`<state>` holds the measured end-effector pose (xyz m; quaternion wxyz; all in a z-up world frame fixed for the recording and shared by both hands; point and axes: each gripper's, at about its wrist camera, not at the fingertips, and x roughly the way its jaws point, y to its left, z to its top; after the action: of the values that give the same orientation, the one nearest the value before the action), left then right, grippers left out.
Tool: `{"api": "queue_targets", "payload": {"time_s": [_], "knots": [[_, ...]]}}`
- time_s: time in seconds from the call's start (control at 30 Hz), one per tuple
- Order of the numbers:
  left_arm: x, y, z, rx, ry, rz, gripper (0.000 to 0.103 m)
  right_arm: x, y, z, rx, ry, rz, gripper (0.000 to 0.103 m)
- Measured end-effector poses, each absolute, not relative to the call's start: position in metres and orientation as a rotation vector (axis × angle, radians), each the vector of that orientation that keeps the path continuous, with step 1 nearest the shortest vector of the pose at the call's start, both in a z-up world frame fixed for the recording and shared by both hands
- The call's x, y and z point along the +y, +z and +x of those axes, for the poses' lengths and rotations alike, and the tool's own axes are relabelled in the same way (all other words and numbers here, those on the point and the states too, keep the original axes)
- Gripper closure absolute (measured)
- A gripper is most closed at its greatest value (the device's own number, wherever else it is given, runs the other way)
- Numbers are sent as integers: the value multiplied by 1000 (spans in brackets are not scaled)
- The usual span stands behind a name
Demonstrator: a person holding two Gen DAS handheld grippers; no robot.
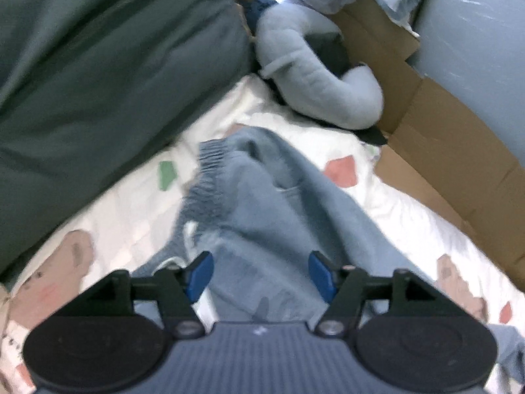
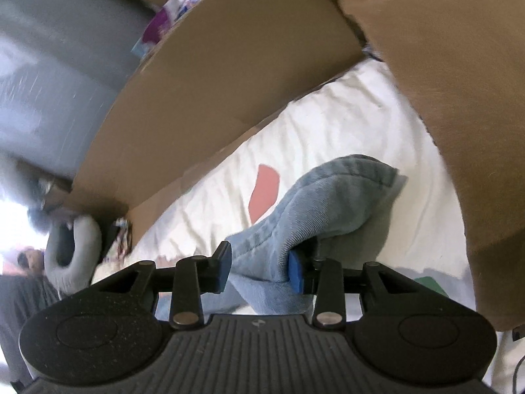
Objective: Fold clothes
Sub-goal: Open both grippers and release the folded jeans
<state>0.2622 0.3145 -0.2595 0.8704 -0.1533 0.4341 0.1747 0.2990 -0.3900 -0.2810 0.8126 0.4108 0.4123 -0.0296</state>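
A light blue garment [image 1: 262, 203] with a ribbed elastic waistband [image 1: 210, 164] lies crumpled on the white patterned bedsheet [image 1: 131, 203]. My left gripper [image 1: 261, 274] hovers just over its near part, open, with the blue pads [image 1: 200, 272] wide apart and the cloth running under them. In the right wrist view a thick bunch of the same blue garment [image 2: 315, 203] fills the gap between the fingers. My right gripper [image 2: 259, 267] is shut on it, and a hemmed end [image 2: 367, 167] flops forward over the sheet [image 2: 328, 124].
A dark green pillow [image 1: 108, 75] borders the sheet on the left. A pale blue plush toy [image 1: 315, 75] and flattened cardboard [image 1: 443, 151] lie at the back right. Cardboard panels [image 2: 229, 75] close in on the right gripper from the left and right.
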Motion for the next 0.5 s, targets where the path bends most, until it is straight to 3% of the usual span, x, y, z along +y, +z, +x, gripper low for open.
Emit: {"api": "queue_targets", "payload": {"time_s": [0.5], "knots": [[311, -282, 141, 933, 558, -381, 36, -344, -273, 278, 944, 101, 674, 62]]}}
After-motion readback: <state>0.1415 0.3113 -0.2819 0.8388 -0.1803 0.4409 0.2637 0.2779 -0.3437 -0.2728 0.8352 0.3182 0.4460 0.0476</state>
